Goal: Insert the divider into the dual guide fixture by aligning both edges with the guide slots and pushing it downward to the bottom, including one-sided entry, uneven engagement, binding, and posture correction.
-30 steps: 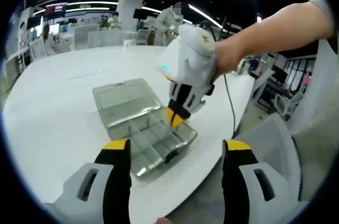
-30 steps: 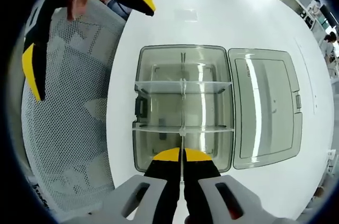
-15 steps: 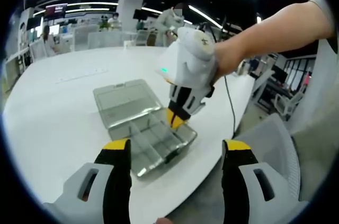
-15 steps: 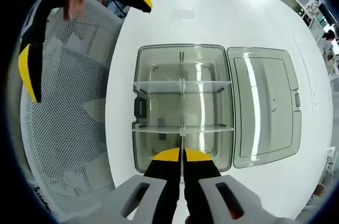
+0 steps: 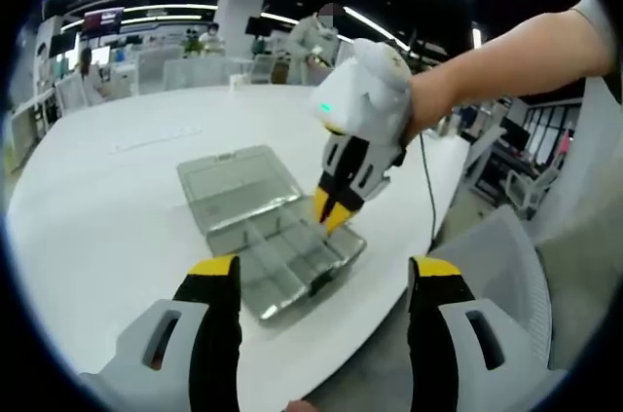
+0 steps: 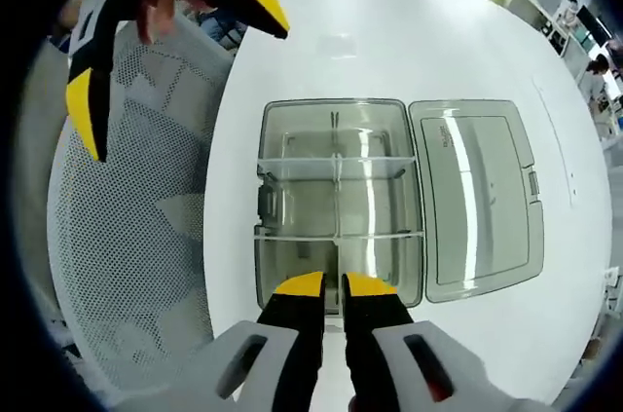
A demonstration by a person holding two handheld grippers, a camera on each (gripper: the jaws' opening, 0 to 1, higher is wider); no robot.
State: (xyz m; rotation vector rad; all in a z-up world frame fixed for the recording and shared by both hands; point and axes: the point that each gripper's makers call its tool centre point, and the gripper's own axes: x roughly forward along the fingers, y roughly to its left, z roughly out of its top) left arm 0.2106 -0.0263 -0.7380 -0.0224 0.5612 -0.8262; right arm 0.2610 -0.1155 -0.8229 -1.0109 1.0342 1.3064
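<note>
Divider [image 6: 336,206] stood along the middle of the clear organiser box [image 6: 282,271], running from the near wall to the far wall and crossing the two transverse partitions, with the hinged lid [image 6: 482,203] lying flat open on the white table [image 6: 409,52] to its right. Right gripper [image 6: 331,282] hovered just above the near end of that divider with its yellow-tipped jaws parted by a narrow gap and nothing between them; in the left gripper view it [image 5: 333,209] hung over the box's right near corner. Left gripper [image 5: 321,271] was held well back from the box near the table edge, jaws wide apart and empty. Whether the divider had reached the floor of the box could not be told from either view. My judgement was that the insertion was nearly or fully done, and that doing the step well meant checking both ends sat level in their guide slots. If one end rode high, the sound move would be a light downward press on that end alone, keeping the panel upright rather than forcing a bound edge.
</note>
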